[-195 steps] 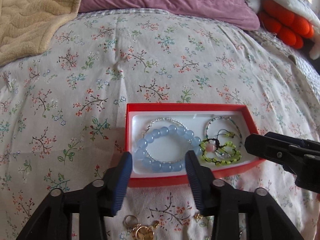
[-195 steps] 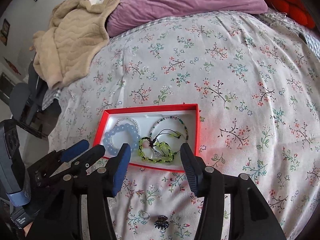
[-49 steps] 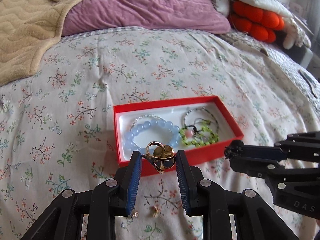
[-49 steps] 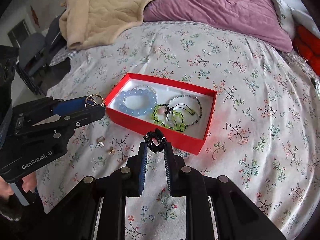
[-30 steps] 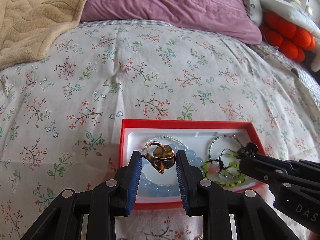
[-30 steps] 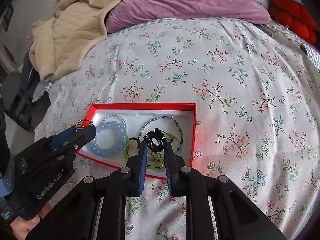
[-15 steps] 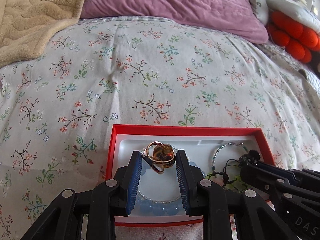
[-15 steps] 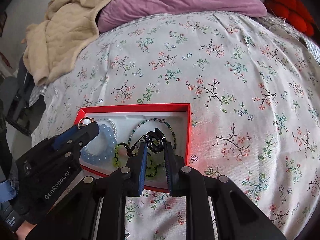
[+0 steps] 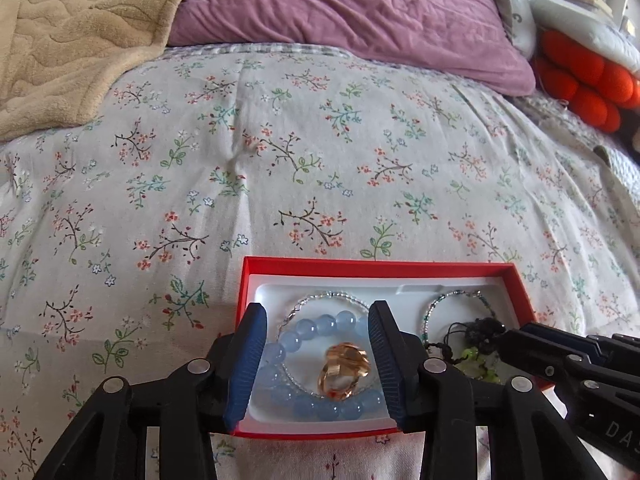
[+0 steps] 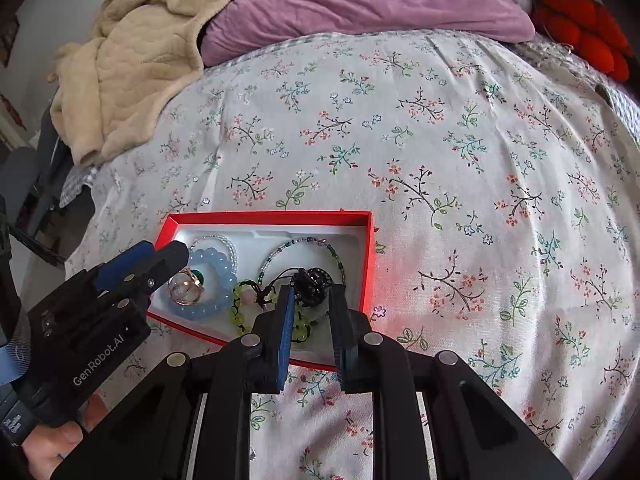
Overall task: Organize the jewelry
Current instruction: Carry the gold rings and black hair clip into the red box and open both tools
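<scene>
My left gripper sits at the bottom centre of its own view, right over the near left end of the red box, and its jaws have just been opening. They stand spread now, with nothing pressed between the pads. The gold ring shows blurred between my two fingers and clear of both; I judge it is dropping or has just landed inside the loop of the blue bead bracelet. I parked over that spot so the ring would fall onto the white liner and not onto the floral bedspread.

In the right wrist view, my right gripper fills the lower middle of the frame. Its jaws are close together, pinching the small black hair claw at the very fingertips. I hold it over the right half of the box, above the green bead bracelet and the thin beaded loop, because that end has more free room.

The box lies low and centre in both views, well apart from the purple pillow and beige blanket along the top. Next, I reckon, the claw wants releasing just as gently.
</scene>
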{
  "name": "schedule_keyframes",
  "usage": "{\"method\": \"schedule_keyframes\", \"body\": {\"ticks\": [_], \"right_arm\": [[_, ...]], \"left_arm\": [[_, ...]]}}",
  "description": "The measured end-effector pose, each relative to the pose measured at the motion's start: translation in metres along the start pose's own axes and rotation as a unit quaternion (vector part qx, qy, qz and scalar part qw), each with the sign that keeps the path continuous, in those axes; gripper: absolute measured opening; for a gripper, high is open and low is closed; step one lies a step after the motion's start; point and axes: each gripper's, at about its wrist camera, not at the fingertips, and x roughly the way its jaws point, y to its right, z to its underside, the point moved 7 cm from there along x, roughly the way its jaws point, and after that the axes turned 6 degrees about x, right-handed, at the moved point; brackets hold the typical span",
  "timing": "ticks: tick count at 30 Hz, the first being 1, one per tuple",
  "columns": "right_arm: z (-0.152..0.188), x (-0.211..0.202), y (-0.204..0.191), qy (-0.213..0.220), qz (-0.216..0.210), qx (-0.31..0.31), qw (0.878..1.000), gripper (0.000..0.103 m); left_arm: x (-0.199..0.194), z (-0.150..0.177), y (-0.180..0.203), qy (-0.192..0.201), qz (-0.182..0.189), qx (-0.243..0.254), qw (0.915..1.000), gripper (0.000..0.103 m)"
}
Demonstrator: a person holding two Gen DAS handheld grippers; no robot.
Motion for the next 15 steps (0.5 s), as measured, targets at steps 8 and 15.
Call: {"method": "schedule_keyframes", "body": {"ticks": [8,15], "right_arm": [[0.003,-0.018,-0.001,0.001,-0.006,-0.009,1.0,0.022],[0.013,-0.036,-0.003,0.013,0.006,-0.03,0.999,0.066]], "left_arm": [[-0.019,0.003,-0.001,0.003,-0.001,0.006,1.0,0.071],[-0.034,0.013,-0.012,-0.008,0.0,0.0,1.0,0.094]]}}
